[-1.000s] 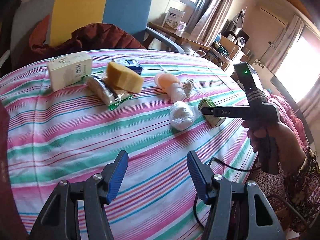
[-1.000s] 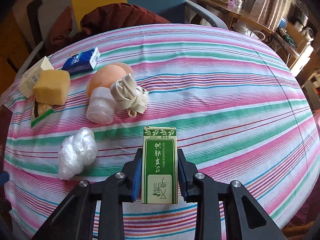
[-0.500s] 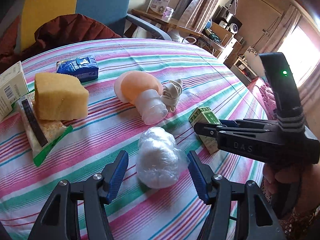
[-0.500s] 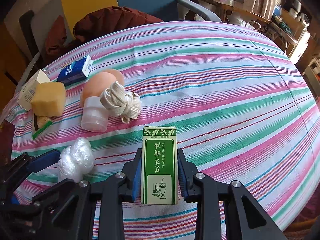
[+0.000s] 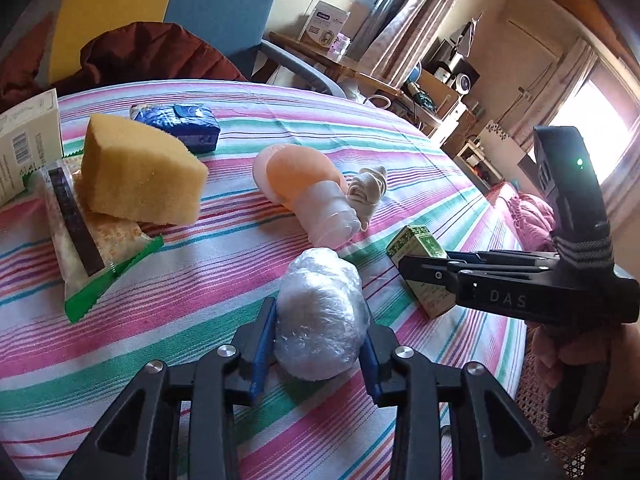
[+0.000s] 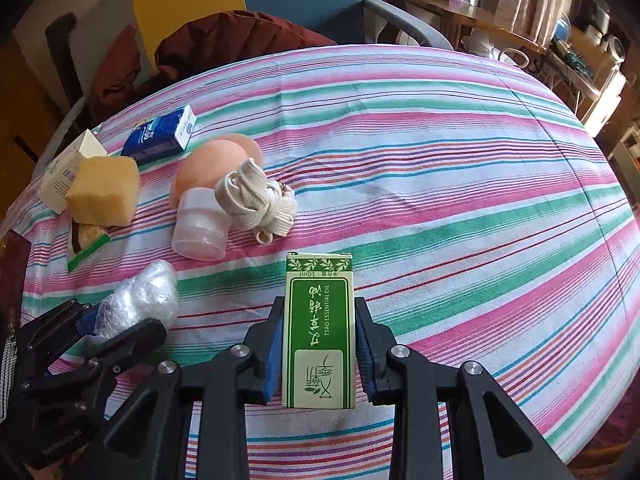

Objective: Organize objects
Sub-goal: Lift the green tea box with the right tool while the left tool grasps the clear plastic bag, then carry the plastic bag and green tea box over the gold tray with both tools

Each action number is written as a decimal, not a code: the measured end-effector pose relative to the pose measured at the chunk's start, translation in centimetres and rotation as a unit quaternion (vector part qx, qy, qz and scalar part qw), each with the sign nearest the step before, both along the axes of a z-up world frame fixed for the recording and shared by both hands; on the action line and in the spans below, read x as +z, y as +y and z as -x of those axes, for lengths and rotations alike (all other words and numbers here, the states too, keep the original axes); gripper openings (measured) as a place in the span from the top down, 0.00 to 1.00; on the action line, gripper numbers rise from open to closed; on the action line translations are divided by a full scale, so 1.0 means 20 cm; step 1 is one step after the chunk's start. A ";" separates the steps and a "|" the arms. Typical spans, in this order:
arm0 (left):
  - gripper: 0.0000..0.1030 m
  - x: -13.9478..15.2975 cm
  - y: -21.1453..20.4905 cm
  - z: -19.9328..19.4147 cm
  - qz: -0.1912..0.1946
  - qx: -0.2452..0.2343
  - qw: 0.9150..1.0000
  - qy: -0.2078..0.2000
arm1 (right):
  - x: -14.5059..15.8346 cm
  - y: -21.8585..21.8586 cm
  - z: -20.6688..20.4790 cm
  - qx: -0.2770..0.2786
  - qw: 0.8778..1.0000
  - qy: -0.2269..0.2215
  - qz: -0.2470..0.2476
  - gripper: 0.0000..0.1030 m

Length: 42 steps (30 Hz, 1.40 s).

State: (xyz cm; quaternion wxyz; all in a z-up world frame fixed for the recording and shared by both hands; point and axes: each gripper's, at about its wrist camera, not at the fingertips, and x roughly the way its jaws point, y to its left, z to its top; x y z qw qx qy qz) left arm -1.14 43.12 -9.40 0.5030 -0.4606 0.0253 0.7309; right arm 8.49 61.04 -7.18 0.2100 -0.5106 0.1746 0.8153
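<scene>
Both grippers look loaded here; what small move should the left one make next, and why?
Probably a short lift. The left gripper has just closed its jaws on the plastic-wrapped bundle, which seems to rest on the striped tablecloth; the right gripper already clamps the green box.

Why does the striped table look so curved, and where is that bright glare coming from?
Both views: a fisheye lens bows the striped tablecloth. Left wrist view: the window is washed out white, and the plastic-wrapped ball in the tongs glints. Right wrist view: evenly lit, sharp.
</scene>
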 end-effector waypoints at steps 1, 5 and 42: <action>0.65 0.00 -0.02 0.00 -0.003 0.002 1.000 0.000 | 0.00 0.00 0.00 0.001 1.000 0.000 -0.001 0.70; 0.65 0.01 -0.08 -0.03 -0.003 0.012 1.000 0.017 | 0.00 -0.01 0.00 0.005 1.000 0.002 -0.003 0.70; 0.65 0.05 -0.67 -0.16 -0.050 0.061 0.997 -0.018 | 0.10 -0.53 0.06 0.134 0.987 0.079 -0.038 0.70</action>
